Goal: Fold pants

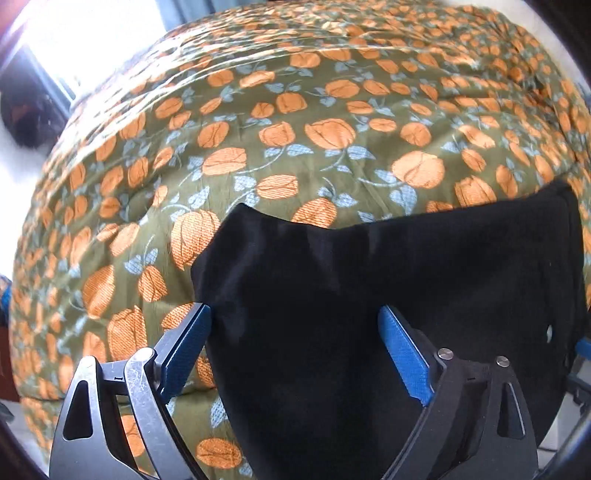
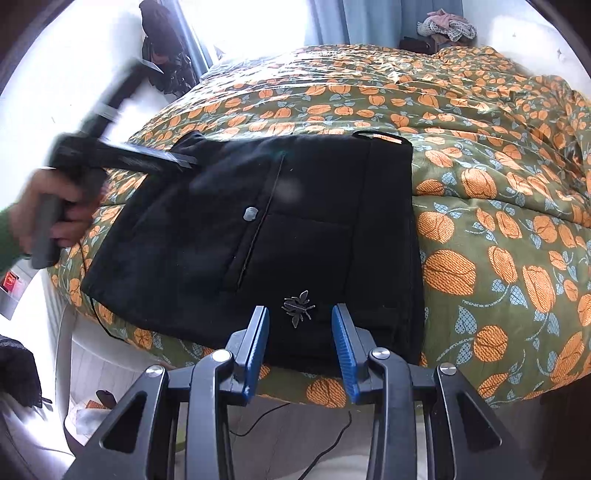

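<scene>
Black pants (image 2: pixel 314 229) lie folded in a flat rectangle near the bed's front edge, with a grey button (image 2: pixel 251 213), a belt loop (image 2: pixel 380 136) and a small metal insect emblem (image 2: pixel 298 308) on top. My right gripper (image 2: pixel 300 309) hovers over the near edge, jaws partly apart around the emblem, pads not pressing cloth. My left gripper (image 2: pixel 184 160), blurred and held by a hand (image 2: pixel 55 214), reaches the pants' far left corner. In the left wrist view the left gripper (image 1: pixel 294 310) stands wide open with the pants (image 1: pixel 369 295) between and under its fingers.
An olive bedspread with orange pumpkins (image 2: pixel 498 229) covers the bed (image 1: pixel 258 147). Below the bed's front edge lies pale floor with a black cable (image 2: pixel 325 443). A clothes pile (image 2: pixel 447 27) sits at the back right, and a dark garment (image 2: pixel 162 55) hangs by the bright window.
</scene>
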`<state>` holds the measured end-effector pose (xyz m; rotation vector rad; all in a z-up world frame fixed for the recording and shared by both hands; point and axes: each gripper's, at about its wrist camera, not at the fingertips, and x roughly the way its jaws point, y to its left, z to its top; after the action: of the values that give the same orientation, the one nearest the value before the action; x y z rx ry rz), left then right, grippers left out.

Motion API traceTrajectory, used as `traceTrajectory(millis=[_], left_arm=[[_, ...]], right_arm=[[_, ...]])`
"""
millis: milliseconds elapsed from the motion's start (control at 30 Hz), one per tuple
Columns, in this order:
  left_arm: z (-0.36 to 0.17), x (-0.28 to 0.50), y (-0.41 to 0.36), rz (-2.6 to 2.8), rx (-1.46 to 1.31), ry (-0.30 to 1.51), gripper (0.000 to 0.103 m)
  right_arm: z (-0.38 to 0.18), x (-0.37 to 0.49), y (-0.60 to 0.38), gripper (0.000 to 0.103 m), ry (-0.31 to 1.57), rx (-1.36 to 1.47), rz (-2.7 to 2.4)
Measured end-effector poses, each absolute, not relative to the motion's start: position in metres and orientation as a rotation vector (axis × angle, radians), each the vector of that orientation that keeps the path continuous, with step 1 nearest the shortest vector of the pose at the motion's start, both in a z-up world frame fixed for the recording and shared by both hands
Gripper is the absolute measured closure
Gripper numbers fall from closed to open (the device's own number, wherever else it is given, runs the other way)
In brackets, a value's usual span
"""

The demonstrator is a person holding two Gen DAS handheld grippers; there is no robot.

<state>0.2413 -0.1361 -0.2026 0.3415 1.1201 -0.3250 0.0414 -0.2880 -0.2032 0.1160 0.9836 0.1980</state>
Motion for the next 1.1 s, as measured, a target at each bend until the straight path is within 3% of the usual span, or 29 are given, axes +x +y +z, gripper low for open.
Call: traceTrajectory(millis=[167,300,433,600,700,800,1033,1100], left_arm=[[-0.161,0.216,-0.12,-0.399,0.294,1.056,0.013],[-0.142,0.17,-0.108,-0.485,0.258,1.03,0.008],[-0.163,0.138,-0.121,-0.533,0.298,1.094,0.007],[-0.167,0.11,-0.125,-0.506,0.415,1.081,0.012],[-0.146,0.119,-0.093,-0.484,0.284,1.065,0.006],[-0.156,0.143,-0.059,-0.433,0.116,1.138,0.006],[-0.207,0.161,-0.036,-0.481,-0.177,1.345,0.006],[-0.215,0.155,-0.05,-0.524,-0.203,1.378,0.006]], right_arm=[[-0.193,0.041,-0.288,0.067,1.004,0.106,0.203],[-0.167,0.03,-0.29,0.042,0.937,0.136,0.199],[-0.158,0.03,-0.283,0.036,0.908,0.107,0.214],[-0.197,0.036,-0.289,0.036,1.061,0.148,0.237],[-0.178,0.026,-0.313,0.035,1.005,0.211,0.234],[-0.174,0.039,-0.342,0.029,0.988,0.284,0.227],[-0.232,0.097,-0.373,0.027,1.153,0.508,0.329],[-0.237,0.101,-0.378,0.02,1.155,0.553,0.341]])
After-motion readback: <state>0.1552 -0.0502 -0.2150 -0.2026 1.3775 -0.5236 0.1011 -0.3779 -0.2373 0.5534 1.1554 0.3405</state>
